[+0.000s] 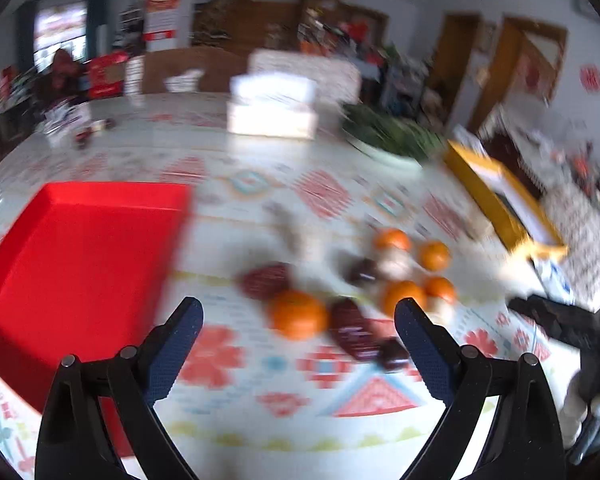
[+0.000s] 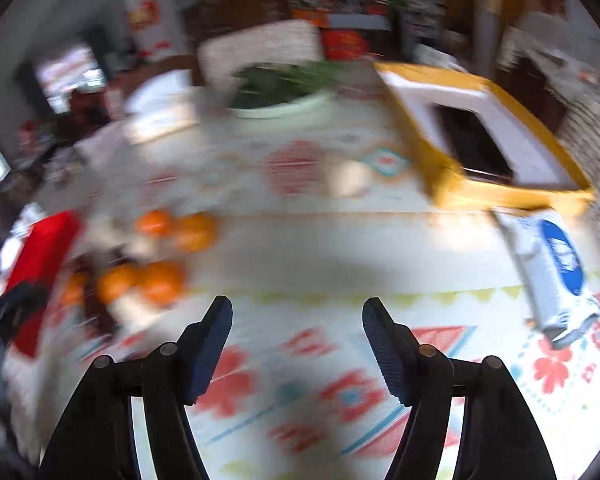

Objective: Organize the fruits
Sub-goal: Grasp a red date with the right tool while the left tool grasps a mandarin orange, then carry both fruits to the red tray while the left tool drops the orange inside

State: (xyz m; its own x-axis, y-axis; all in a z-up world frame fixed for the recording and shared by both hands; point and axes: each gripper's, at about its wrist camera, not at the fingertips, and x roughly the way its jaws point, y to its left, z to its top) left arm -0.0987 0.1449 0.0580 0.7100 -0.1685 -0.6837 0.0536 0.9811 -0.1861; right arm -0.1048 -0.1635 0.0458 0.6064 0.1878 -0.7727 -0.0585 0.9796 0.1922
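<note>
The fruit lies loose on the patterned worktop, in a cluster to the right of the red tray. The nearest orange sits closest to the tray, touching or almost touching a dark red fruit behind it and a dark wrapped piece on its far side from the tray. Four more oranges crowd further from the tray, mixed with pale pieces too blurred to name. The tray itself looks bare.

The left claw stands wide open and holds nothing; the nearest orange shows in the gap between its fingers, with no pad on it. The right claw is roughly half open, also empty, over bare cloth well away from the tray.

The main risk is the crowding. If the left claw closes on the nearest orange, a finger may land on the dark wrapped piece or the dark red fruit instead, nudging them or pinching two things at once. A round orange pushed off-centre would likely roll across the cloth. Both views are smeared by motion, so judging the fingers' line onto the fruit is unsure.

The left wrist view shows the tray's open inside and each fruit apart. The right wrist view shows the tray only as a red sliver beyond the blurred oranges, but it alone shows the inside of the yellow box, a blue-and-white pack beside it, and the bowl of greens whole.
</note>
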